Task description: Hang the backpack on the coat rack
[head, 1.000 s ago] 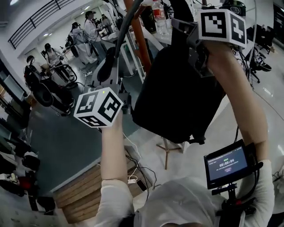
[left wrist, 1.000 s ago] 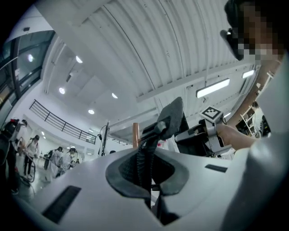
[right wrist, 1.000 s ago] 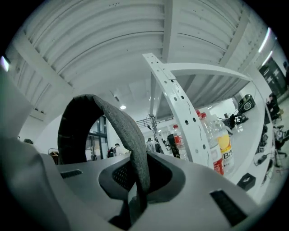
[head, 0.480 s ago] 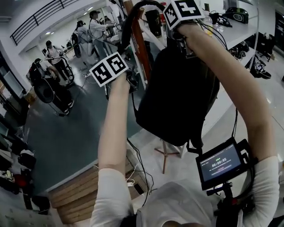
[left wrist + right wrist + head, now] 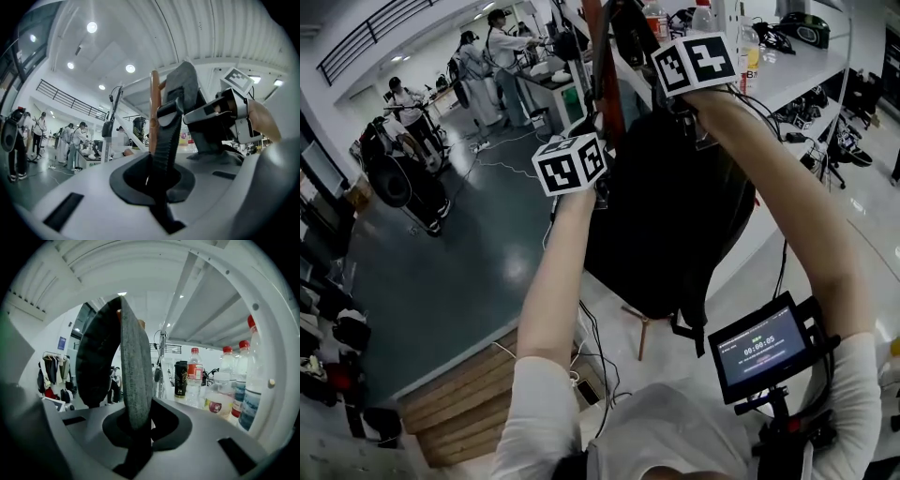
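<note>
While we hold both arms stretched out, the black backpack (image 5: pixel 670 216) hangs in the air below the two tongs, its body just to the right of the coat rack (image 5: pixel 602 75). That rack's reddish wooden pole rises on the far side of the bag, and its splayed feet show under the bag. We cannot tell whether any strap has caught on the rack.

Our left gripper (image 5: pixel 600 192) sits at the bag's upper left corner. In its own view the jaws are pressed together on a ribbed black webbing strap (image 5: pixel 166 136), which runs up from between them close beside the wooden pole.

Our right gripper (image 5: pixel 680 112) is farther off and higher, at the top of the bag. Its jaws are clamped on a grey padded strap (image 5: pixel 133 371) that stands upright between them.

Water bottles (image 5: pixel 194 376) and a dark cup (image 5: pixel 181 378) stand on a white table (image 5: pixel 797 66) to the right. A small monitor (image 5: pixel 761 347) sits near us on the right. Several people (image 5: pixel 478 66) stand at the far left, on the dark floor (image 5: pixel 459 272).
</note>
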`<state>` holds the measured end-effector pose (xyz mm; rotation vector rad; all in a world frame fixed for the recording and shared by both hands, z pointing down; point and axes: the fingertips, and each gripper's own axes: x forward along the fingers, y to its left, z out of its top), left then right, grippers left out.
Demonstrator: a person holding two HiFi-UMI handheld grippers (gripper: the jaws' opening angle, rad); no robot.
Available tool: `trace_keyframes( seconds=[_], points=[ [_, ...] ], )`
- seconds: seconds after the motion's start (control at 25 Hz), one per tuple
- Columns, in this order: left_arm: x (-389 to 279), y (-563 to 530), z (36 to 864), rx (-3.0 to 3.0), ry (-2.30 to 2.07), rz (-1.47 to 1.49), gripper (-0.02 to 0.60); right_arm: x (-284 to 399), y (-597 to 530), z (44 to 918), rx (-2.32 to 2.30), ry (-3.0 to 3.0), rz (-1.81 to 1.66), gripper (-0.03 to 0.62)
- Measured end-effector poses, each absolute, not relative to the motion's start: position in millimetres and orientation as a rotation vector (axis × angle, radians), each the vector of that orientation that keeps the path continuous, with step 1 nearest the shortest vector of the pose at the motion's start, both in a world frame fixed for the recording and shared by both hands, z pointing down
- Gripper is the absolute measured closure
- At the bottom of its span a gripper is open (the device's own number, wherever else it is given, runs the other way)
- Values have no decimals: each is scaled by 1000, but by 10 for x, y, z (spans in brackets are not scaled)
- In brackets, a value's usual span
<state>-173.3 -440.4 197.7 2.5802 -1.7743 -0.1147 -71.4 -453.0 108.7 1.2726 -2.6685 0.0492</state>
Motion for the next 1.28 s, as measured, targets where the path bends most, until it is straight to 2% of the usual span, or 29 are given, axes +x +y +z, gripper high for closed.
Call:
trace_keyframes(
  seconds=[0.32, 0.44, 0.64, 0.8, 0.96, 1.16, 1.28],
  points=[
    [-1625, -4062, 1931, 2786, -1843, -110, 575, -645, -4369, 1071, 1297, -2788, 17, 554],
    [-1498, -3788, 1903, 2902, -1881, -129, 564, -579, -4296, 1063, 1420, -2737, -226, 554],
    [-1304, -3539, 2129, 2979, -1913, -22, 546, -546, -4063, 1094, 1661, -2413, -930, 553],
    [-1179, -3249, 2262, 3038, -1870, -123, 526, -352, -3984, 1143, 1790, -2338, -1028, 549],
    [-1168, -3111, 2666, 3013, -1845, -129, 513, -199, -3891, 1178, 1870, -2367, -1116, 497],
    [-1373, -2866, 3101, 2882, -1827, -216, 399, -143, -3686, 1125, 1918, -2391, -1275, 452],
    [-1641, -2632, 3210, 2739, -1979, -347, 397, -85, -3584, 1147, 1933, -2465, -1335, 402]
  ],
)
